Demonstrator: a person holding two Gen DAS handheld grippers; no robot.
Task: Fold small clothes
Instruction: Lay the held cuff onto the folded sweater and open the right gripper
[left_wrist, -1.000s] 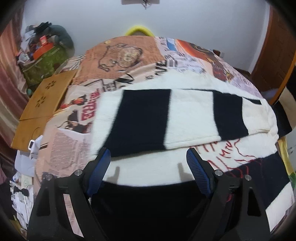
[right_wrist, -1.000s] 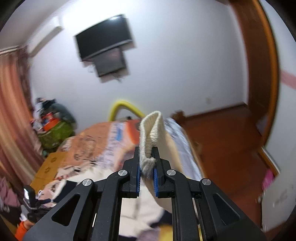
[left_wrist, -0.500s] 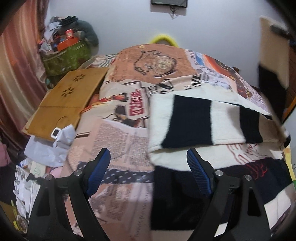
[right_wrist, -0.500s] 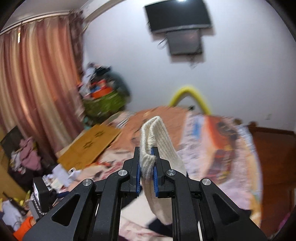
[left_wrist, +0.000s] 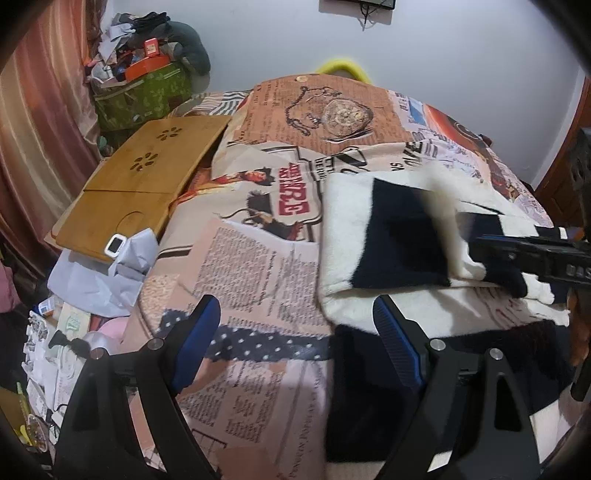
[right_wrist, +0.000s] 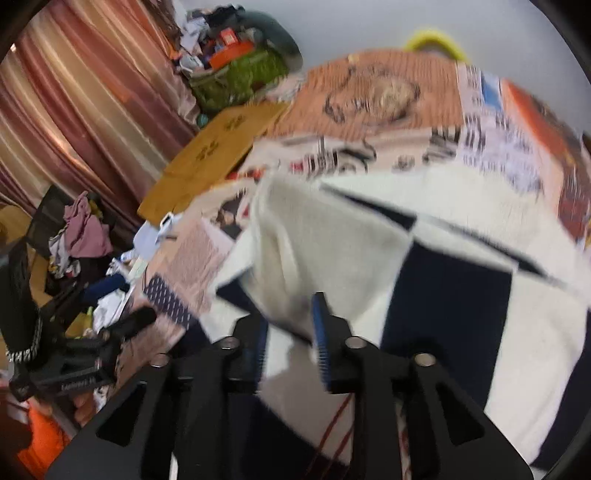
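A black-and-cream striped sweater (left_wrist: 399, 240) lies flat on the newspaper-print bedspread (left_wrist: 251, 258). My left gripper (left_wrist: 295, 314) hangs open over the bedspread at the sweater's left edge, with nothing between its fingers. My right gripper (right_wrist: 290, 328) is low over the sweater (right_wrist: 443, 302). Its jaws are opening, and a gap shows between the blue pads. The cream sleeve (right_wrist: 314, 236) it carried lies loose just ahead of them, folded across the body. In the left wrist view the right gripper (left_wrist: 535, 254) reaches in from the right beside the blurred sleeve (left_wrist: 441, 218).
A wooden lap tray (left_wrist: 147, 177) rests on the bed's left side, with white paper (left_wrist: 96, 273) below it. A green box (left_wrist: 144, 92) piled with clutter stands in the far left corner by the curtain (right_wrist: 74, 110). More clutter covers the floor at left.
My right gripper swung down from high in the room onto the sweater with the cream sleeve, and its jaws have parted. My left gripper slid left off the sweater and stayed open.
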